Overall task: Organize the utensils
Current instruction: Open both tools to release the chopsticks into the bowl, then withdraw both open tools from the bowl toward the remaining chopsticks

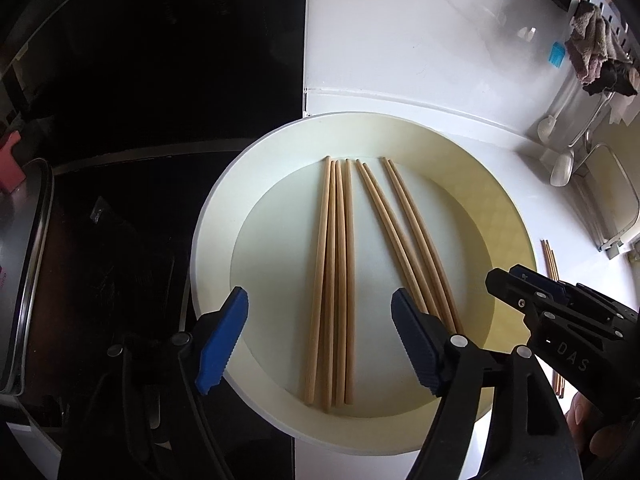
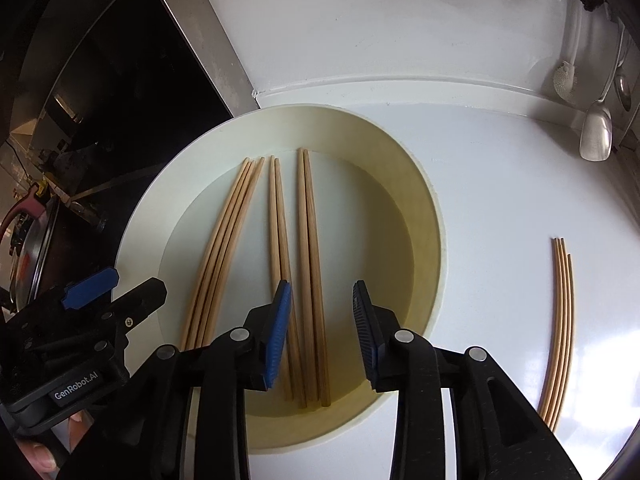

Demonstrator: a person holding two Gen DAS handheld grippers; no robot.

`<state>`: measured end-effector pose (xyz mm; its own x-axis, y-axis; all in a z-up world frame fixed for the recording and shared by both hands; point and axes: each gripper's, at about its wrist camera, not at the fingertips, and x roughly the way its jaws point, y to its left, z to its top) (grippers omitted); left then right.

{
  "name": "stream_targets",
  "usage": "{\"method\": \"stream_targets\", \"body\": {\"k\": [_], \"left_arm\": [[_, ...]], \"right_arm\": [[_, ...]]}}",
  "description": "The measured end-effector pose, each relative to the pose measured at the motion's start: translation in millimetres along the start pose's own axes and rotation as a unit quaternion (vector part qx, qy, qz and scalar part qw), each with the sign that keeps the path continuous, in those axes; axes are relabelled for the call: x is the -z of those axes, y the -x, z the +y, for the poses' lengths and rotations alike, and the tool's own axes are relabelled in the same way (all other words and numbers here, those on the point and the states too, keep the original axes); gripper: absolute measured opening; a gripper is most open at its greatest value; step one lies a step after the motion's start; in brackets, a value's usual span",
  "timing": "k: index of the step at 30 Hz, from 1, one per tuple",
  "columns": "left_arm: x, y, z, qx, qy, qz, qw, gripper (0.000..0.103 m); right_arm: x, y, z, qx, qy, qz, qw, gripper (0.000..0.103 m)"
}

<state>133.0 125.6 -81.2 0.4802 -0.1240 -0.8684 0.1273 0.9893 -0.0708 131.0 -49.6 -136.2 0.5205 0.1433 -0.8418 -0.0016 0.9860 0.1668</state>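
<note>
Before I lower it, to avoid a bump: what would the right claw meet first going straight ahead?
Probably the rightmost pair of chopsticks in the plate, between the right claw's open fingers; depth is unclear.

A glossy white tabletop point(image 2: 500, 184) carries a round cream plate point(image 2: 140, 248) that sits against its left edge, beside a dark surface. To the right of the plate, well apart from it, a small bunch of wooden chopsticks point(image 2: 560, 332) lies directly on the white top. White spoons point(image 2: 596, 132) rest at the far right corner.
</note>
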Motion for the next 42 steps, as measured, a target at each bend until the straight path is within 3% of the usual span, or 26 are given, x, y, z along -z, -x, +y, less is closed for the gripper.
{"method": "stream_targets", "body": {"k": [6, 10, 21, 28, 34, 42], "left_arm": [[8, 11, -11, 0.008, -0.001, -0.008, 0.9999, 0.075], [17, 16, -29, 0.028, -0.007, -0.007, 0.9996, 0.076], [41, 26, -107, 0.069, -0.049, -0.008, 0.9964, 0.078], [56, 28, -161, 0.097, -0.087, -0.006, 0.9915, 0.078], [69, 34, -195, 0.086, -0.110, -0.026, 0.9899, 0.080], [85, 22, -216, 0.063, -0.112, -0.041, 0.9908, 0.081]], "right_arm": [[15, 19, -17, -0.001, -0.014, -0.011, 1.000, 0.037], [27, 37, -38, 0.009, -0.031, -0.029, 0.999, 0.045], [77, 76, -121, 0.055, -0.066, -0.040, 0.996, 0.049], [108, 89, -175, 0.087, -0.091, -0.045, 0.991, 0.059], [131, 92, -210, 0.105, -0.089, -0.044, 0.989, 0.061], [142, 70, -225, 0.107, -0.070, -0.050, 0.991, 0.062]]}}
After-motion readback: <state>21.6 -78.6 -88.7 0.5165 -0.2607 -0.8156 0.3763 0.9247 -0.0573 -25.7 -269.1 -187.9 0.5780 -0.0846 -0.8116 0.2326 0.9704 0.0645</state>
